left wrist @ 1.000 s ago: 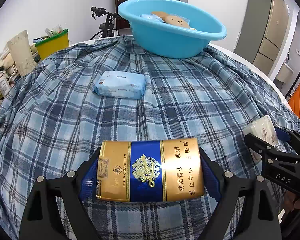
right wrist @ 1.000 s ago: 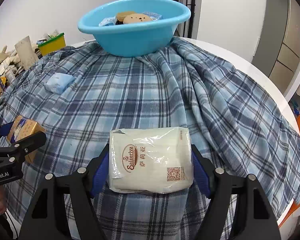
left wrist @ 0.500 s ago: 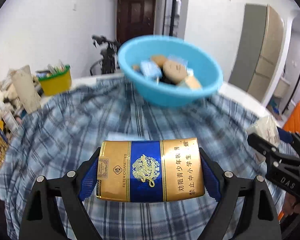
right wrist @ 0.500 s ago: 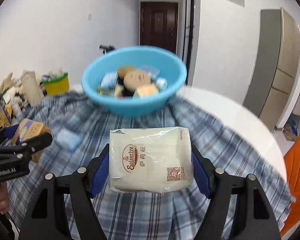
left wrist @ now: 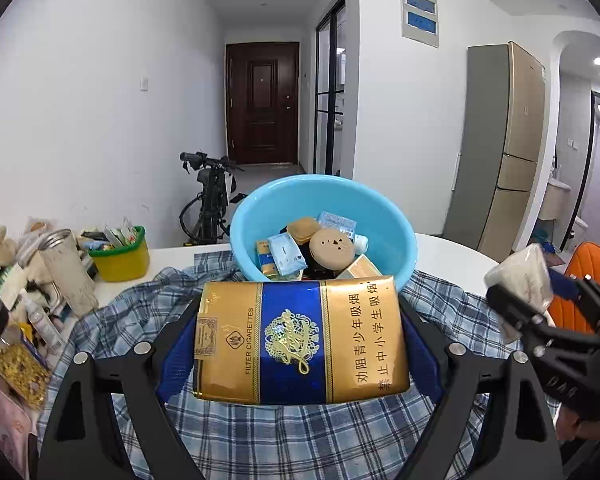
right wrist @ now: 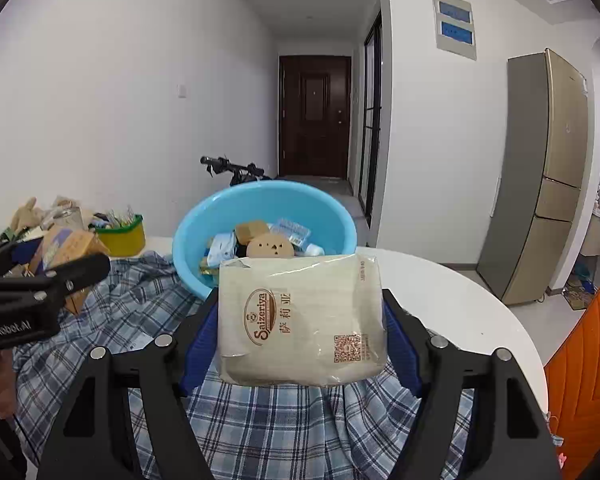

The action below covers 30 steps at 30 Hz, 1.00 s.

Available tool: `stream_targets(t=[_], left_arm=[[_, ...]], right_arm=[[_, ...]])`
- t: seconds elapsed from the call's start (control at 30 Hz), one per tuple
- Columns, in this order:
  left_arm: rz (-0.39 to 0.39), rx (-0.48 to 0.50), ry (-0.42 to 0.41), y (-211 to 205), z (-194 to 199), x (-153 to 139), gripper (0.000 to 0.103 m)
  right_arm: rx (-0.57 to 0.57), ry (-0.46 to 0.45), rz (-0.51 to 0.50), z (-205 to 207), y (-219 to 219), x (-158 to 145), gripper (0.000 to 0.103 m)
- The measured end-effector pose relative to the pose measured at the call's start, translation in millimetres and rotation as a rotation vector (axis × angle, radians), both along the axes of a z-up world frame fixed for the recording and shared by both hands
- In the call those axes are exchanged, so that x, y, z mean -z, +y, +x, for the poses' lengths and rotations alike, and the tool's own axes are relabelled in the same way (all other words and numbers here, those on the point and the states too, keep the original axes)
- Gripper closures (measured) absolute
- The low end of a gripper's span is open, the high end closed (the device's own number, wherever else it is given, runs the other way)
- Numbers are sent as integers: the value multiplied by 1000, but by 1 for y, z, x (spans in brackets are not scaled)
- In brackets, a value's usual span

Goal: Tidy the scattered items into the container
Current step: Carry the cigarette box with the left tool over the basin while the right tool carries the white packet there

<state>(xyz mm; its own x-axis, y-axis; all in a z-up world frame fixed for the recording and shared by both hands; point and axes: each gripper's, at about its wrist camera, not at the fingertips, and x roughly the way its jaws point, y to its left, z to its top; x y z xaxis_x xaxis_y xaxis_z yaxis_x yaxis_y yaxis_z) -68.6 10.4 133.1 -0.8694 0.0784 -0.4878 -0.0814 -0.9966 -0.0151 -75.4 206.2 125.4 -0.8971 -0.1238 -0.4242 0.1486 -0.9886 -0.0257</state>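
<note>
Left tool [left wrist: 300, 344]: clamped on cigarette pack [left wrist: 300, 340], long axis crosswise | Right tool [right wrist: 300, 328]: clamped on napkin pack [right wrist: 300, 320] | Basin [left wrist: 396, 236]: ahead of and below both, neither clearly nearer | Right view alone shows bare surface [right wrist: 452, 292] right of basin.
</note>
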Motion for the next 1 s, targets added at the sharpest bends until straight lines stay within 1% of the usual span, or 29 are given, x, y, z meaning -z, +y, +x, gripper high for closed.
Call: stream_targets(t=[0.23,0.4,0.5,0.6,0.67,0.73,0.87,0.93,1.0], left_arm=[[12,11,-9,1,2,0,13],[-11,44,2,12,-16,-6,13],[-8,61,-12,15,-36,-11,13],[28,65,-17,12,-60,-17,13],[13,45,-8,11,-80,-22,13],[-5,47,11,11,-99,-29,13],[-62,43,45,17,-138,-40,13],[-80,37,42,19,-160,-43,13],[-64,44,23,18,-185,-44,13]], right_arm=[[-3,16,9,3,-1,-6,31],[-8,50,43,-8,-7,-19,31],[7,89,77,-18,-12,-26,31],[-7,90,91,-34,-15,-31,31],[-33,92,75,-50,-15,-37,31],[-38,83,60,-70,-14,-42,31],[-46,58,30,-109,-11,-52,31],[-39,49,16,-130,-9,-56,31],[-37,28,14,-150,-8,-57,31]])
